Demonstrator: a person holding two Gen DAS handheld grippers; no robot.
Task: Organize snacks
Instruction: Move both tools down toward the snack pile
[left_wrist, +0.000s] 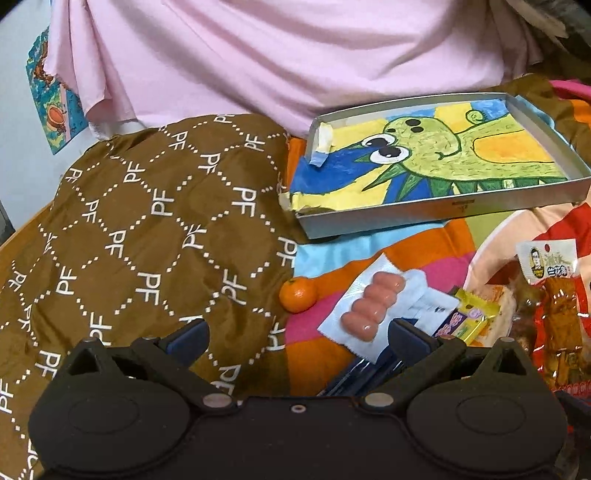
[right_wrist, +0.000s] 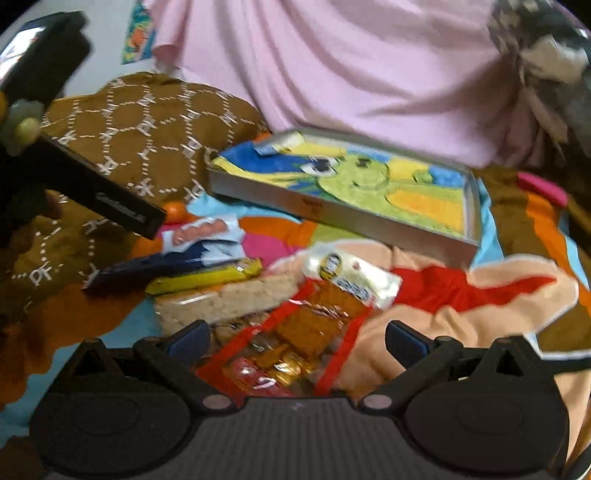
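Both tongs hang released, gripping nothing. The sausage pack (left_wrist: 369, 306) lies just ahead of the left gripper (left_wrist: 297, 334); the red snack bag (right_wrist: 295, 332) sits between the fingers of the right gripper (right_wrist: 297, 334).

both grippers, left gripper (left_wrist: 297, 334) and right gripper (right_wrist: 297, 334), are matte black plastic with blue finger pads (left_wrist: 190, 334) and silver pivot screws (left_wrist: 217, 400).

brown PF-print cushion (left_wrist: 147, 221), pink cloth (left_wrist: 277, 48), colourful blanket (left_wrist: 424, 240)
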